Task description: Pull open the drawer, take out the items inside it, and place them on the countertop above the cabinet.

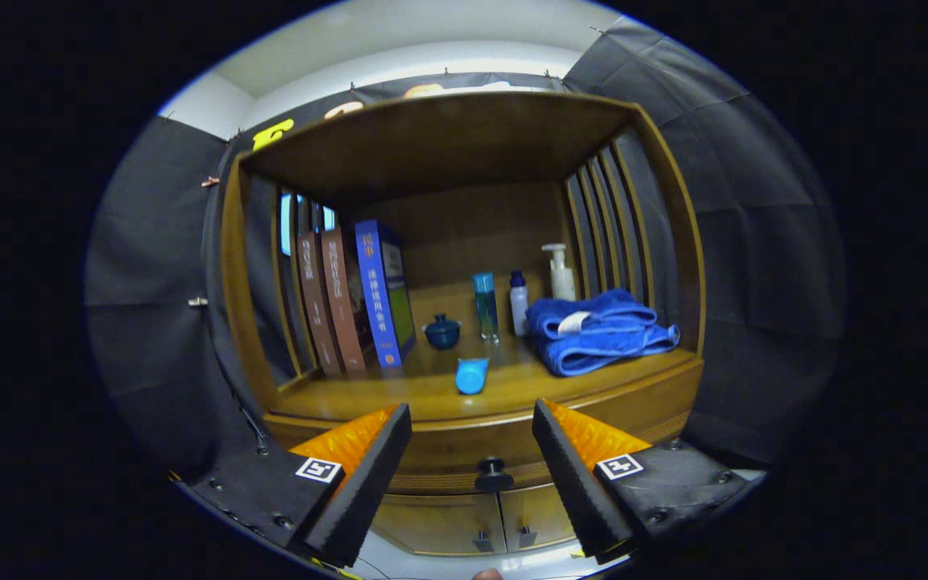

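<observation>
My gripper [472, 423] stands open in front of a wooden cabinet, its fingers spread wide with nothing between them. The drawer [480, 451] is pushed in, and its dark round knob [494, 474] sits between and just below the fingertips. The countertop [367, 395] above it lies just beyond the fingers. A light blue tube [472, 375] lies on it near the front edge. What is inside the drawer is hidden.
On the countertop stand several books [351, 302] at the left, a small dark blue lidded bowl [442, 331], two bottles [486, 304], a white pump bottle [561, 272] and a folded blue towel [601, 330]. Two cabinet doors [476, 524] sit below the drawer.
</observation>
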The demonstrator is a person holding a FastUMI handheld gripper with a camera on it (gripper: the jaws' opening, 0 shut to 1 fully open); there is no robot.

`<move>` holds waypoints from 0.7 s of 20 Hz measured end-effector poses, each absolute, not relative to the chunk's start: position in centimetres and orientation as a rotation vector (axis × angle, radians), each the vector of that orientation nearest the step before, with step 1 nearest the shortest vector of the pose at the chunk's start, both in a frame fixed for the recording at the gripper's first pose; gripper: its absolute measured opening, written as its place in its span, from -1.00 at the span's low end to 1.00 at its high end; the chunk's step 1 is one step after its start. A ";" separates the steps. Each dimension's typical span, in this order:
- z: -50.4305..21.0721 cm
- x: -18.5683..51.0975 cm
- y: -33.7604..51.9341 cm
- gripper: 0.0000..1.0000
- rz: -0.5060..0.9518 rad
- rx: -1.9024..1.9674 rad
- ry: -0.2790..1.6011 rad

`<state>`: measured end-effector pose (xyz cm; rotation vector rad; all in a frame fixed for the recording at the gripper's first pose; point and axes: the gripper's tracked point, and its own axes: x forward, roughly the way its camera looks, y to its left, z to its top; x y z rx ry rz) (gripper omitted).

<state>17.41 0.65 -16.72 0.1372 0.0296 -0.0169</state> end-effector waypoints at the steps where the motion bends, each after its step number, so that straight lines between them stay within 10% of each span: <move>1: -15.1 16.6 0.8 0.99 -0.015 0.150 0.015; 14: -3.4 6.0 -1.1 0.97 -0.023 0.117 -0.076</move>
